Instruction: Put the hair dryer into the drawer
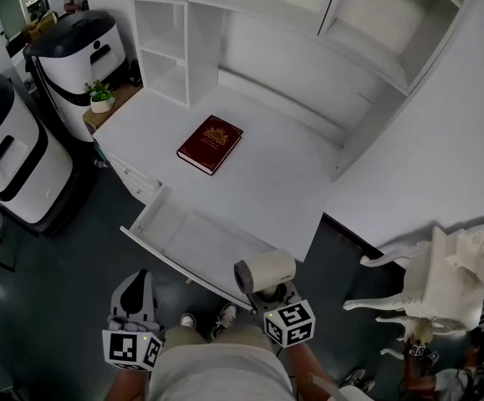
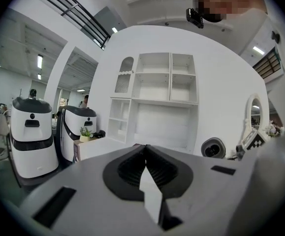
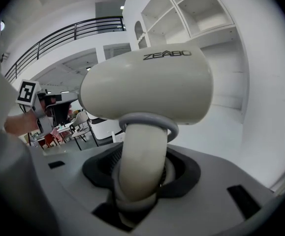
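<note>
Head view: hair dryer [image 1: 264,271], handle clamped in right tongs [image 1: 277,295], barrel crosswise; open drawer [image 1: 193,242] just ahead-left, seemingly lower; left tongs [image 1: 135,301] closed, empty.

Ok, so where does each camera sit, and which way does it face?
Head view: on the person's head, steeply down at the desk and open drawer; left gripper, right gripper and legs show.
Left gripper view: on the left gripper, facing the shelves along its shut jaws.
Right gripper view: on the right gripper, along jaws shut on the hair dryer.
Shared: all three show the hair dryer.
</note>
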### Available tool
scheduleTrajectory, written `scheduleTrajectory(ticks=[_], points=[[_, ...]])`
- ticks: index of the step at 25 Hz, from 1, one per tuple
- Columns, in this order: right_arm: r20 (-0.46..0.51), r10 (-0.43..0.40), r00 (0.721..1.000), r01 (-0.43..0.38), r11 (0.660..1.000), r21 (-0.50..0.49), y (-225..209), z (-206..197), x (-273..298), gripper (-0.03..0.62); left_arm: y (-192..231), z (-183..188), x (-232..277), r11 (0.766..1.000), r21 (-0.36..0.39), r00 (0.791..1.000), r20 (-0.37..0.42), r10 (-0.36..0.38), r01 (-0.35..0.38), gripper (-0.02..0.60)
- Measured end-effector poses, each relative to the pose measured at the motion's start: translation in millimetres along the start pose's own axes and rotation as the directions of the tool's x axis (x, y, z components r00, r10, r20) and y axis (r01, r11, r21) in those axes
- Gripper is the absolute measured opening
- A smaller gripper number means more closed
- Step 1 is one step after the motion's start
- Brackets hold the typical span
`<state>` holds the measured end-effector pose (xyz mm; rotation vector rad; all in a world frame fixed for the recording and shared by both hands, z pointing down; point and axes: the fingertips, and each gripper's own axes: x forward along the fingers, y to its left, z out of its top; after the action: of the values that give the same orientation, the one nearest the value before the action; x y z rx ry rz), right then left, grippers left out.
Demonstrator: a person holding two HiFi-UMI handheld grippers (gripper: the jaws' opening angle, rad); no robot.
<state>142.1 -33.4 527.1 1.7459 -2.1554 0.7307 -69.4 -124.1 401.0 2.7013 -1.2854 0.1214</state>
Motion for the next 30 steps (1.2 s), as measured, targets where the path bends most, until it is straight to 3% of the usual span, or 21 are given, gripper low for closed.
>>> scheduleTrajectory(ticks=[13,30], points=[[-0.143,0.059,0.988,-0.068,0.996,-0.056,-16.0,-35.0,64.0,0.201,11.5,-17.6,-1.4,0.997,-0.005,0.996,-0.046,0.080,-0.081,0.015],[-0.339,0.090,0.936,-0.148,0.978,-0.148,-33.8,-86.8,161.6,0.201,35.9,-39.0,1.2,0.982,-0.030,0.977,-0.110,0.184,-0.188,0.015]])
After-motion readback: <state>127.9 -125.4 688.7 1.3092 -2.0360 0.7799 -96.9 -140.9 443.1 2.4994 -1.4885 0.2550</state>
